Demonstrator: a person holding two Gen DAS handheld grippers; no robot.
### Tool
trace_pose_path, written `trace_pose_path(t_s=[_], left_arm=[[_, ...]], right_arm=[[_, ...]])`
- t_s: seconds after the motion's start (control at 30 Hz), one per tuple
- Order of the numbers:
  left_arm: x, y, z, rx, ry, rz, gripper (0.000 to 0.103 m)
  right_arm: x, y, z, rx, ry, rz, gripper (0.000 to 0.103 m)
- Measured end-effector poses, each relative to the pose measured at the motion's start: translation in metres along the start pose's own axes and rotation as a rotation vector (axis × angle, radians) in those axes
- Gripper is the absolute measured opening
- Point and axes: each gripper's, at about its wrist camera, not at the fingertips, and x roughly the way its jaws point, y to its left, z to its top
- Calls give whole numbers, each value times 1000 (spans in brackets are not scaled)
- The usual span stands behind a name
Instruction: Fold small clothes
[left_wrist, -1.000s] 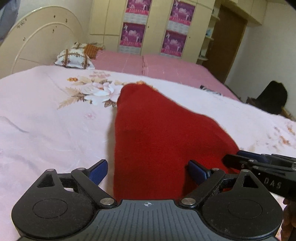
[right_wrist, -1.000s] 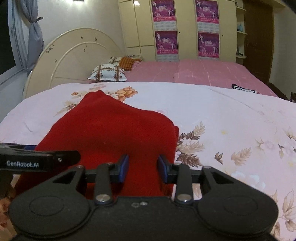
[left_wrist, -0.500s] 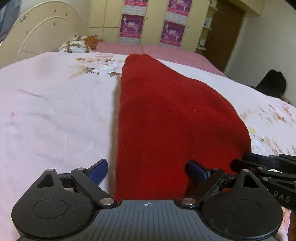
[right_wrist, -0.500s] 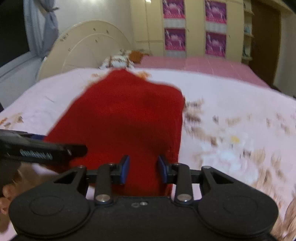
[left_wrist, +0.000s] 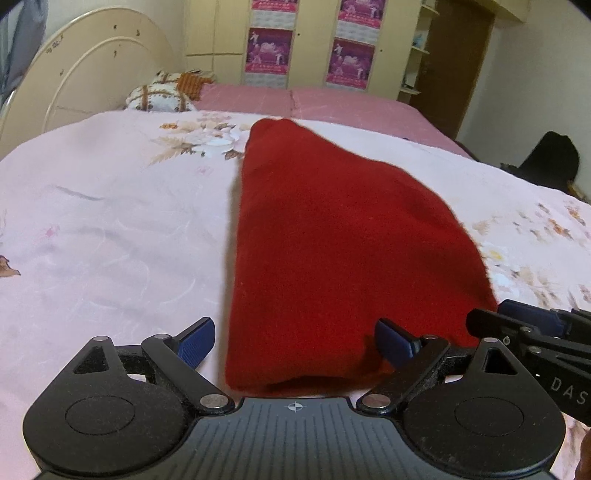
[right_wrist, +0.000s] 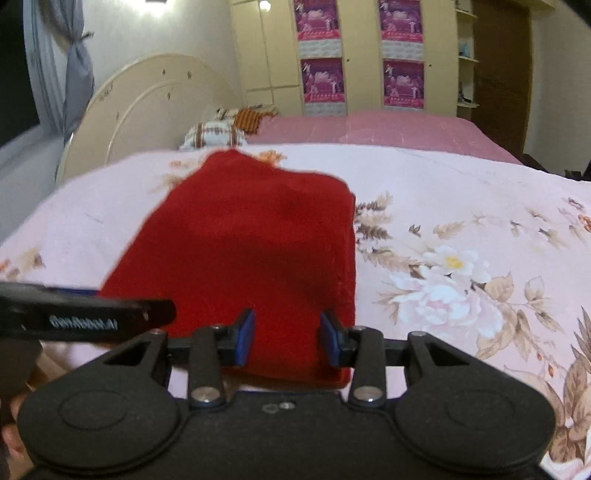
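A folded red cloth (left_wrist: 332, 240) lies flat on the pink floral bedsheet (left_wrist: 110, 240), its narrow end pointing toward the headboard. My left gripper (left_wrist: 293, 332) is open wide over the cloth's near edge, with the left pad clear of the fabric. My right gripper (right_wrist: 288, 332) straddles the near right part of the red cloth (right_wrist: 258, 240). Its jaws are opening, and the fabric lies between the pads and runs past the right one. The right gripper (left_wrist: 517, 317) also shows at the cloth's right corner. A finger (right_wrist: 110, 314) of the left gripper crosses the right wrist view.
A patterned pillow (left_wrist: 159, 98) and the cream headboard (left_wrist: 92, 74) stand at the far left. A plain pink bedspread (right_wrist: 388, 129) covers the far half of the bed. Wardrobes with posters (left_wrist: 351, 55) line the back wall. A black bag (left_wrist: 554, 155) sits off the bed's right side.
Both grippers have travelled across the bed with the cloth between them, and the cloth now lies flatter. The right pads stand slightly farther apart.
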Motion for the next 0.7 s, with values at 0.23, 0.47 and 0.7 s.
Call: trace_pose_path(t_s=[0.23, 0.47, 0.7], left_arm=[[-39, -1, -5, 9, -14, -18, 103], [-72, 5, -13, 22, -32, -1, 103], [-95, -1, -19, 16, -10, 57, 103]], right_arm=[[-31, 2, -9, 60, 18, 5, 50], [-71, 3, -21, 97, 22, 13, 64], [-94, 9, -27, 89, 35, 43, 72]])
